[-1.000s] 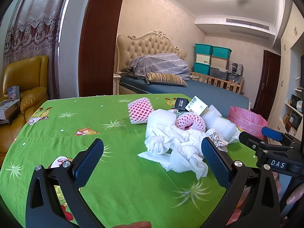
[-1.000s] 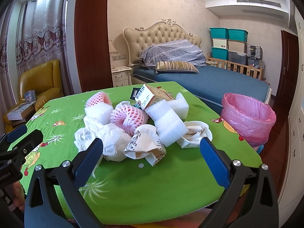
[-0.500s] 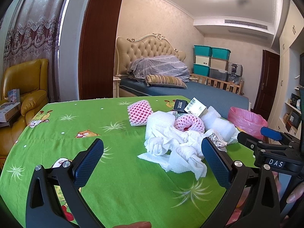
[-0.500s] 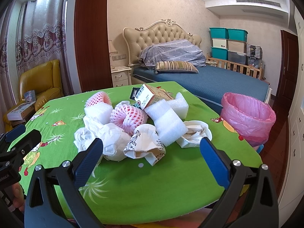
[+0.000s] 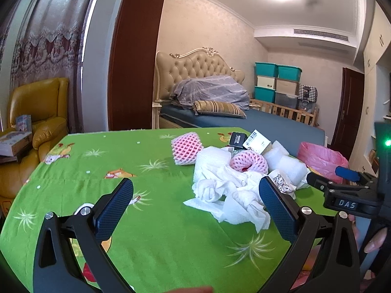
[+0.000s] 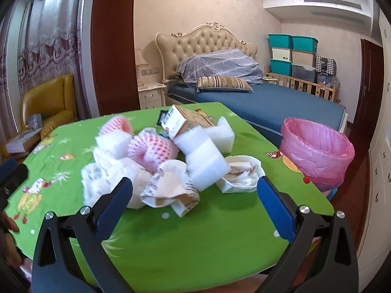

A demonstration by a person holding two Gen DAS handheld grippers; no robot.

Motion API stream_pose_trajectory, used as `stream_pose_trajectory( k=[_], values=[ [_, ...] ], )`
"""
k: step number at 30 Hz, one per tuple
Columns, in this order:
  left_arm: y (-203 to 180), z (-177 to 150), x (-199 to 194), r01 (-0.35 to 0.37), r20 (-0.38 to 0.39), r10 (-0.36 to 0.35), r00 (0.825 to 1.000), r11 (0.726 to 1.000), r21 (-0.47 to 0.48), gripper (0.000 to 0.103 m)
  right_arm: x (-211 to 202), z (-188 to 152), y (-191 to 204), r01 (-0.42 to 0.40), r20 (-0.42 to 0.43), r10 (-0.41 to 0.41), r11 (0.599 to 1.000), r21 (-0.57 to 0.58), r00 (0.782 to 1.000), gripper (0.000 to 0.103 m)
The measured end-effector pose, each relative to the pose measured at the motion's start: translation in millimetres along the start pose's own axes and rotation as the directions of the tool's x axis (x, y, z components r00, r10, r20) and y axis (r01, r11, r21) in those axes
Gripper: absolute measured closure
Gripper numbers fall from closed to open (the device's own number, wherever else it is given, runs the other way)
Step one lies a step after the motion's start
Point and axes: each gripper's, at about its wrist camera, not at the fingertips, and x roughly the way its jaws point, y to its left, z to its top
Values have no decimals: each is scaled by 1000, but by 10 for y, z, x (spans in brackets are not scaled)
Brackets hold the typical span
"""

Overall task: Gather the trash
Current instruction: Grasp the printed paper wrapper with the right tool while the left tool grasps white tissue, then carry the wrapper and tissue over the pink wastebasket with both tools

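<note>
Left gripper [image 5: 195,207] and right gripper [image 6: 195,202] both spread wide, holding nothing — trash pile [image 6: 156,161] sits on the table [image 6: 195,239], pink-lined bin [image 6: 317,151] just beside its edge.

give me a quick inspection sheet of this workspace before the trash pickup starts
surface: green cartoon tablecloth, trash piled mid-table
job's things: crumpled tissues, two pink foam nets, white foam blocks, crushed paper cup, small carton; pink-lined bin beside the table
clutter: nothing seen
grippers: left tongs and right tongs both open, empty
cables: nothing seen
surroundings: bed, yellow armchair, stacked storage boxes
</note>
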Motion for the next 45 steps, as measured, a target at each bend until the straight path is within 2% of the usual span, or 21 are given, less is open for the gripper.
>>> stream_pose_trajectory(
  k=[1, 3, 5, 9, 11, 13, 16, 20, 21, 22, 26, 29, 31, 35, 37, 38, 40, 45],
  values=[
    [18, -5, 15, 1, -11, -1, 1000, 1000, -8, 7, 45, -14, -19, -4, -11, 4, 1000, 2, 1000, 4],
    [76, -31, 72, 46, -53, -48, 997, 998, -34, 7, 148, -48, -52, -24, -41, 25, 1000, 8, 999, 4],
    [134, -63, 117, 45, -73, -49, 996, 997, -63, 7, 248, -79, -59, -47, -68, 48, 999, 12, 996, 5],
    [220, -100, 172, 47, -84, -56, 995, 993, -108, 7, 425, -132, 9, -105, -113, 105, 994, 4, 988, 16],
    [224, -114, 181, 44, -87, -54, 995, 993, -111, 7, 511, -139, 81, -128, -127, 125, 992, -15, 984, 20],
    [206, -121, 175, 35, -90, -45, 995, 994, -101, 7, 559, -138, 138, -148, -137, 143, 989, -28, 980, 28],
    [139, -105, 217, 23, -107, -29, 994, 998, -62, 7, 644, -124, 250, -172, -146, 163, 984, -53, 976, 34],
    [0, -83, 373, 27, -171, -19, 985, 999, 45, 7, 673, -116, 275, -198, -151, 187, 978, -59, 971, 36],
    [-46, -89, 427, 45, -197, -30, 980, 996, 74, 7, 658, -121, 265, -211, -138, 201, 976, -61, 970, 42],
    [-85, -102, 469, 62, -217, -41, 975, 994, 93, 7, 648, -118, 256, -218, -133, 208, 974, -64, 969, 44],
    [-297, -151, 664, 133, -285, -84, 955, 978, 158, 7, 608, -140, 139, -238, -130, 231, 970, -42, 964, 44],
    [-463, -160, 802, 157, -299, -90, 950, 965, 208, 7, 564, -157, 29, -236, -124, 232, 972, -19, 965, 45],
    [-535, -154, 904, 159, -310, -83, 947, 961, 228, 13, 536, -165, -81, -237, -117, 236, 972, 8, 965, 45],
    [-606, -202, 1151, 179, -384, -82, 920, 958, 224, 30, 471, -181, -242, -257, -107, 260, 965, 42, 960, 44],
    [-619, -255, 1227, 190, -417, -84, 905, 957, 219, 46, 446, -205, -278, -261, -104, 264, 964, 45, 959, 44],
    [-615, -275, 1245, 201, -429, -93, 898, 956, 213, 58, 448, -215, -280, -263, -104, 267, 964, 47, 958, 44],
    [-607, -279, 1208, 212, -420, -110, 901, 956, 204, 62, 443, -230, -290, -275, -103, 280, 960, 55, 955, 44],
    [-529, -229, 956, 188, -346, -111, 932, 962, 197, 64, 359, -206, -217, -302, -78, 304, 953, 29, 950, 44]
  ],
)
